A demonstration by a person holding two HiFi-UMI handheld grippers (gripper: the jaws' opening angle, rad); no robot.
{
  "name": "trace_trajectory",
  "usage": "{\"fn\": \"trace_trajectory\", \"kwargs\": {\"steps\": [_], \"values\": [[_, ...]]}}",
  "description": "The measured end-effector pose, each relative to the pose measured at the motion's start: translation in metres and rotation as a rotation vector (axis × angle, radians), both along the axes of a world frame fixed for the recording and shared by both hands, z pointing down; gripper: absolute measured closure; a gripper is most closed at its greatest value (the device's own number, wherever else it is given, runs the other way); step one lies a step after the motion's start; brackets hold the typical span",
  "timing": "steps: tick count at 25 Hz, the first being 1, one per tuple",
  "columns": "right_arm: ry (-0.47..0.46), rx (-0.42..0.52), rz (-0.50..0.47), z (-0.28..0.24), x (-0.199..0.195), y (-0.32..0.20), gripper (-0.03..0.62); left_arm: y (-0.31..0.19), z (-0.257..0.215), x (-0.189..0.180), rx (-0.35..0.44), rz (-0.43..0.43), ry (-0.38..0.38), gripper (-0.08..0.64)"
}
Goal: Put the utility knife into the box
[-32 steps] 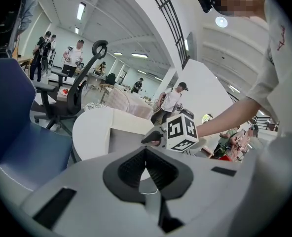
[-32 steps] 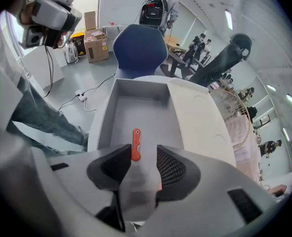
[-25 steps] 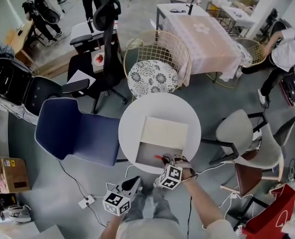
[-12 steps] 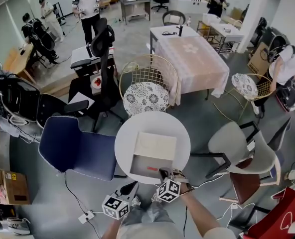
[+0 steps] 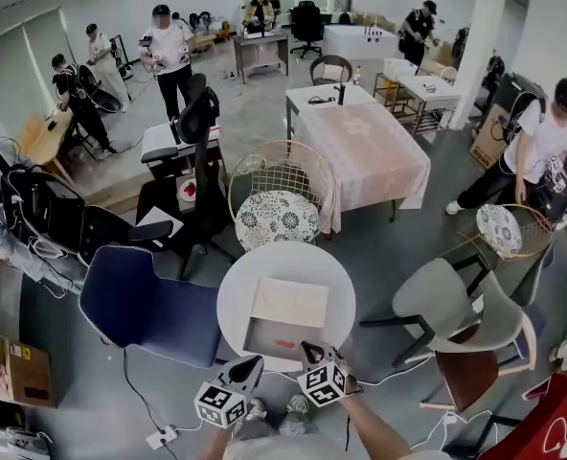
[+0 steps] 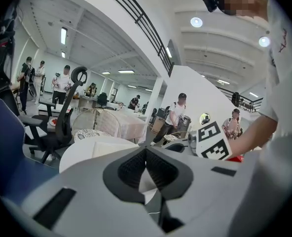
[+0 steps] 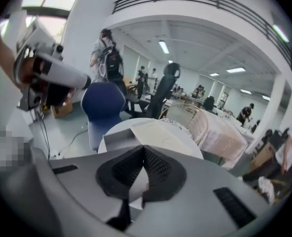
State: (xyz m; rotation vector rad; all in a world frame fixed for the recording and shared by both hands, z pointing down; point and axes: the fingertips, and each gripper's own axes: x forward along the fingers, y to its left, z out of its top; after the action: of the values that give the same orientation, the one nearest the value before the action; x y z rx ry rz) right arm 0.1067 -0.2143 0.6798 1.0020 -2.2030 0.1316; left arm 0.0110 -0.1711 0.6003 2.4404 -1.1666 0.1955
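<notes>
An open grey box [image 5: 262, 337] with its cream lid [image 5: 290, 302] laid back stands on the round white table [image 5: 236, 295]. A small red utility knife [image 5: 285, 344] lies inside the box tray. My right gripper [image 5: 308, 349] hovers at the near table edge, just short of the box, shut with nothing in it. My left gripper [image 5: 256, 361] hangs beside it to the left, off the table's edge, shut and holding nothing. In the right gripper view the shut gripper [image 7: 144, 147] points over the box [image 7: 117, 138]. In the left gripper view the gripper [image 6: 146, 150] faces the table [image 6: 84, 151].
A blue chair [image 5: 145, 305] stands left of the table, a gold wire chair with a patterned cushion [image 5: 276, 218] behind it, and a grey chair [image 5: 446, 300] to the right. A power strip and cables [image 5: 159, 437] lie on the floor. Several people stand far back.
My right gripper has pulled back and up from inside the box, and the red knife stays in the tray. The left gripper has also risen. The head view has tilted up.
</notes>
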Motion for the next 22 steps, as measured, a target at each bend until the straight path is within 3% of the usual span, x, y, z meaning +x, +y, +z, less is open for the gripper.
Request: {"fn": "trace_trajectory", "kwargs": {"steps": [5,8,16,22], "values": [[-0.324,0.002,0.180,-0.040,0.021,0.009,0.575,0.006,-0.007,0.009,0.024,-0.016,-0.006,0.548],[-0.416,0.031,0.222,-0.056,0.032,0.018,0.575,0.009,-0.008,0.016,0.033,-0.013,-0.007,0.548],[-0.432,0.049,0.286,-0.061,0.049,0.052,0.575,0.021,-0.012,0.029,0.046,0.030,-0.002,0.548],[-0.418,0.067,0.310,-0.062,0.033,0.086,0.575,0.048,-0.015,0.012,0.060,0.049,0.019,0.548]]}}
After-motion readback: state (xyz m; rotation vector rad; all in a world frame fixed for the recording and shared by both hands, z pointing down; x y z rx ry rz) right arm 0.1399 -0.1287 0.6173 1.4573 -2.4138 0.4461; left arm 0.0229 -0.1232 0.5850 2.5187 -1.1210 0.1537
